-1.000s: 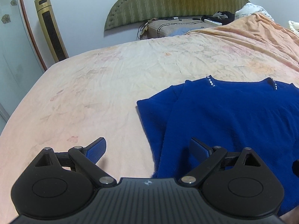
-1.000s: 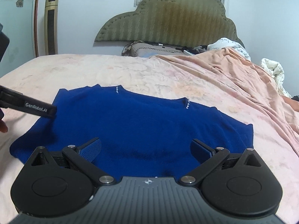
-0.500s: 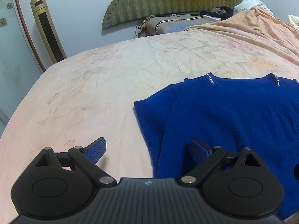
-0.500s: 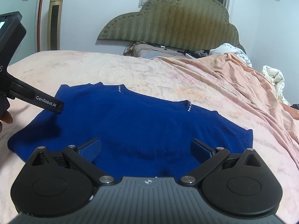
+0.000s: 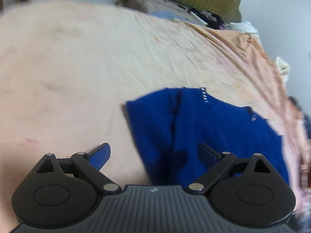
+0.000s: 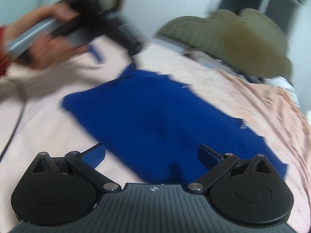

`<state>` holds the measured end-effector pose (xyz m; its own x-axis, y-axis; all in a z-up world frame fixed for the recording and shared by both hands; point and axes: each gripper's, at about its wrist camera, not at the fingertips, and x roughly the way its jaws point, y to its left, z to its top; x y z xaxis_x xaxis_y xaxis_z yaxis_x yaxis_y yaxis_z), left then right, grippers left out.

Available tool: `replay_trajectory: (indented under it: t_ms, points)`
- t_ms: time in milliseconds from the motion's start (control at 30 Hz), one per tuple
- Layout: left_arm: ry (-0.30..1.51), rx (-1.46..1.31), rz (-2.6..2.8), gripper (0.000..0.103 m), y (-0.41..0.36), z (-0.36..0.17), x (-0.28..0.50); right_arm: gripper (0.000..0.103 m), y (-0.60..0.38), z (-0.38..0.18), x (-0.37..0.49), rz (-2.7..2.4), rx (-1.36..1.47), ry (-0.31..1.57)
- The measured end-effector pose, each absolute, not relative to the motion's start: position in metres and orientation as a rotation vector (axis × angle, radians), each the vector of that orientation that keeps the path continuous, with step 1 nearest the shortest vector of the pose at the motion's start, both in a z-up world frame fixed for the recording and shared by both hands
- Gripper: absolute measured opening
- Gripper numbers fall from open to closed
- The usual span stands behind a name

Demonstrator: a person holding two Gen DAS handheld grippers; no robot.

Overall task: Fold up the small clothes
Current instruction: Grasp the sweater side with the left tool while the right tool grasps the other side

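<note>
both hand-held grippers, left (image 5: 153, 153) and right (image 6: 151, 153), spread wide, empty above blue top (image 5: 204, 132).

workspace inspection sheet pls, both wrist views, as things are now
surface: bed sheet, pale peach, wrinkled
job's things: blue top lying spread flat, not yet folded
clutter: orange blanket bunched along one side, pillows by the headboard
grippers: left gripper open, empty; right gripper open, empty; both frames blurred
cables: dark cord across the sheet
surroundings: green headboard, white wall, a hand holding the left gripper
</note>
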<state>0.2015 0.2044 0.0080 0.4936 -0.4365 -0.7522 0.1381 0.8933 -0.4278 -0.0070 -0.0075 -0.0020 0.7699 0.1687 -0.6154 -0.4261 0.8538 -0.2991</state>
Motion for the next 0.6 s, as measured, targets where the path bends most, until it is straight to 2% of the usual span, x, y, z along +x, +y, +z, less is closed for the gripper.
replay_trajectory:
  t_ms: [67,200,300,333,367,400,433,467,567,600]
  points:
    - [1.020,-0.412,-0.420,0.100,0.204,-0.002,0.212,0.102,0.010,-0.014,-0.013,0.367,-0.515,0.611]
    - [0.986,-0.503,-0.485,0.101,0.196,-0.009,0.232,0.102,0.043,-0.021,-0.010,0.299,-0.666,0.465]
    - [0.963,-0.543,-0.485,0.096,0.184,-0.013,0.249,0.098,0.063,-0.029,0.007,0.261,-0.729,0.398]
    - [0.962,-0.530,-0.471,0.077,0.181,-0.013,0.255,0.092,0.069,-0.031,0.014,0.259,-0.738,0.383]
    - [0.975,-0.502,-0.456,0.036,0.175,-0.013,0.259,0.080,0.074,-0.032,0.019,0.272,-0.742,0.375]
    - [1.011,-0.474,-0.433,0.024,0.169,-0.014,0.265,0.067,0.078,-0.034,0.025,0.293,-0.751,0.379]
    - [1.020,-0.453,-0.413,0.022,0.165,-0.013,0.268,0.046,0.082,-0.036,0.030,0.324,-0.761,0.388]
    - [1.021,-0.434,-0.402,0.015,0.161,-0.011,0.269,0.030,0.085,-0.038,0.031,0.343,-0.768,0.392]
    - [1.008,-0.342,-0.334,0.013,0.144,0.003,0.264,0.006,0.090,-0.042,0.031,0.366,-0.791,0.397]
    - [0.992,-0.312,-0.314,0.013,0.138,0.009,0.260,0.005,0.087,-0.039,0.029,0.374,-0.775,0.392]
